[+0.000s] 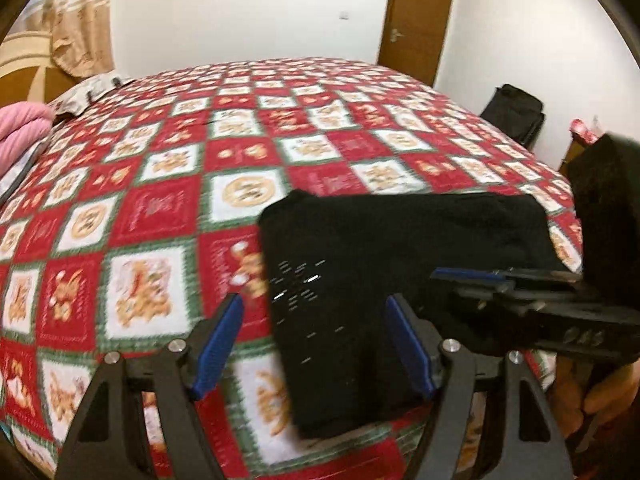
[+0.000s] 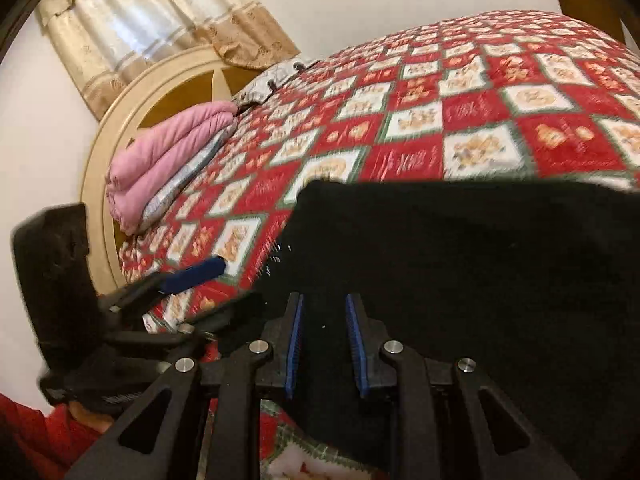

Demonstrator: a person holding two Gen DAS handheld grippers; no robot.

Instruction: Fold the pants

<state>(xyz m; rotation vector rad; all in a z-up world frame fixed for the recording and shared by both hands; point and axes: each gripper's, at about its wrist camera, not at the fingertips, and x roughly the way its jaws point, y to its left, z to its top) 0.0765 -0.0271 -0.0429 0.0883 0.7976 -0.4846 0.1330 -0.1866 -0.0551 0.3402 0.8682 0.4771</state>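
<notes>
While the left tongs gape wide and hold nothing, the black pants lie folded on the quilt just ahead, their near edge between the pads. Only this view shows a door. Right tongs, part open and empty, hover over the pants; only here a headboard shows.

No writing can be read; script on the quilt's red squares is blurred.

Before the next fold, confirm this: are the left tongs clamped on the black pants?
No: in the left wrist view the left tongs stand wide open, the black pants lying flat on the quilt between the blue pads.
</notes>
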